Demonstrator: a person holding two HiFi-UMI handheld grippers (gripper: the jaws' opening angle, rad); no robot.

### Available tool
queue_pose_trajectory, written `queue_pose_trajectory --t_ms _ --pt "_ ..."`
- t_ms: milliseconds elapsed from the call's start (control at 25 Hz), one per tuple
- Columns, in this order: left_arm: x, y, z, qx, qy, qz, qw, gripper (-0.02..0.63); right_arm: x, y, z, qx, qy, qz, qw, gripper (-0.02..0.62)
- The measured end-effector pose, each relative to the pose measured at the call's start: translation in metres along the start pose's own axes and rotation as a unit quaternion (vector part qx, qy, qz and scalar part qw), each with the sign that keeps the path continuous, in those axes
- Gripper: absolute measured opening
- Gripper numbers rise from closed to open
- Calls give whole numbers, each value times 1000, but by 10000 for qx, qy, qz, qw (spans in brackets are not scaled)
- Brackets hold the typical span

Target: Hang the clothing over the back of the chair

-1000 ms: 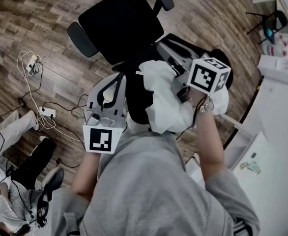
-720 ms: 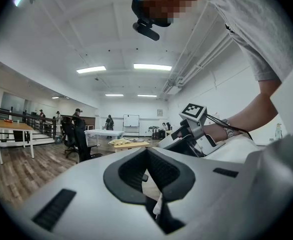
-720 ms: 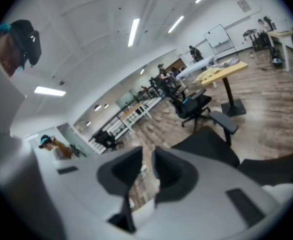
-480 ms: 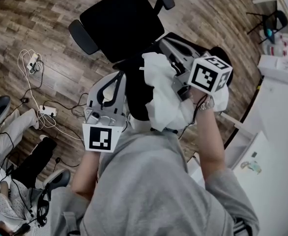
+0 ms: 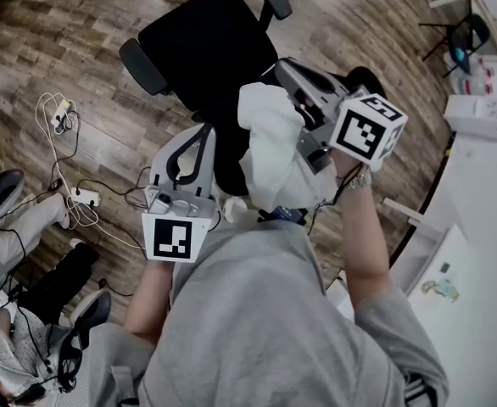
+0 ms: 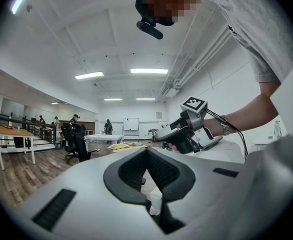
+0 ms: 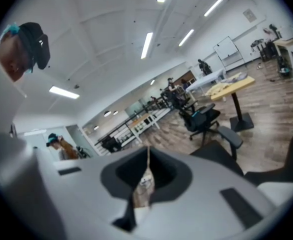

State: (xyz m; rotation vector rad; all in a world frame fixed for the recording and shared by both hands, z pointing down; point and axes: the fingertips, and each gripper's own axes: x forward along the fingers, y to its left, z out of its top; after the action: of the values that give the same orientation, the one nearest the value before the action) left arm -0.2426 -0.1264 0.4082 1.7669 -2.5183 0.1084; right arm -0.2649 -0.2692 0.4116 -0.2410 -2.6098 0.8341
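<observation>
Seen from above, a person in a grey shirt holds a claw in each hand over a black office chair on a wood floor.

The white clothing hangs bunched just below the right claw and drapes down toward the person's chest. It lies against the dark top of the chair's backrest. In the right gripper view the jaws are pressed narrow on a fold of this fabric, which looks pale and brownish there and sits right in the slit between them.

The left claw is just beside the backrest, on the other side of it from the bulk of the cloth. In the left gripper view its jaws are also drawn together, with a small strip of white fabric caught low in the gap.

From above, the right claw's grey body and marker cube cover the place where it grips the cloth. The person's torso hides the lower edge of the garment, so its shape and type cannot be made out. The chair's base is out of sight under the seat.

Loose cables lie on the floor at the left. A white table is cut off by the right edge.
</observation>
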Motion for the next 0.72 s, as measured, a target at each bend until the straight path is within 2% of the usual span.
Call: queue_pose_trajectory --t_ms 280,720 --pt "-16 -30 15 14 -102 64 9999 34 -35 18 4 -162 -208 107 9996 38" --pt "-47 -60 29 259 -206 152 9993 34 -76 48 -9 -393 -383 236 9982 38"
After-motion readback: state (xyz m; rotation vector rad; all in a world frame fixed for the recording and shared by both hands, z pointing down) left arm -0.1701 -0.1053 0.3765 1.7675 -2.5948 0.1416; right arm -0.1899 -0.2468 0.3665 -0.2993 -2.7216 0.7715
